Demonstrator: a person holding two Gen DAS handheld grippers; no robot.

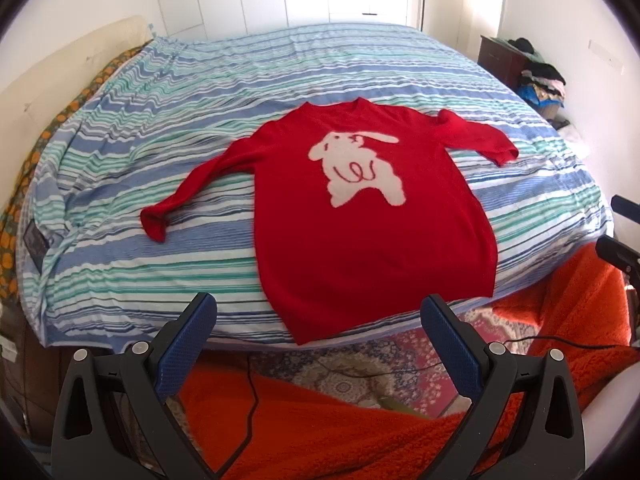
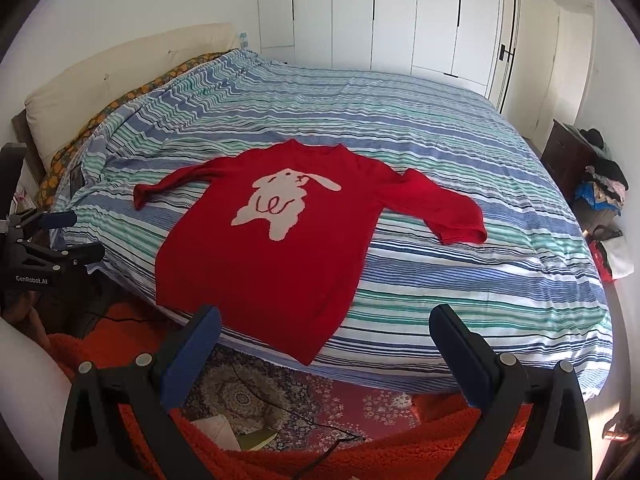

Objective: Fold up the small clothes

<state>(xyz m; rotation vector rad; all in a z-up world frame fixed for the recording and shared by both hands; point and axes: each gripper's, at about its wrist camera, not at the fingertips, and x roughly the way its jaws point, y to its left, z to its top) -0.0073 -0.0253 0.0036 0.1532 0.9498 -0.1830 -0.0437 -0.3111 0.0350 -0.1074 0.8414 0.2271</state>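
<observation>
Presently, the red sweater (image 1: 360,216) lies face up and unfolded on the striped bedspread (image 1: 168,160), white rabbit motif (image 1: 358,168) showing and both sleeves spread outward. Its hem sits right at the near edge of the bed, one corner just over it.

The left gripper (image 1: 318,340) is held short of the bed with its jaws wide apart, gripping nothing. The right gripper (image 2: 324,348) is likewise parted and empty, level with the hem.

Risks noted:
- The hem corner overhangs; a pull toward the near side would likely drag the garment onto the patterned rug (image 2: 280,396).
- The knit looks soft and thick; a pinch may take only the top layer, or catch the bedspread too.
- The sleeve on the right (image 2: 444,216) is already bent, so its fold could bunch.
- A black cable (image 1: 250,396) trails below the grippers and could snag.
</observation>
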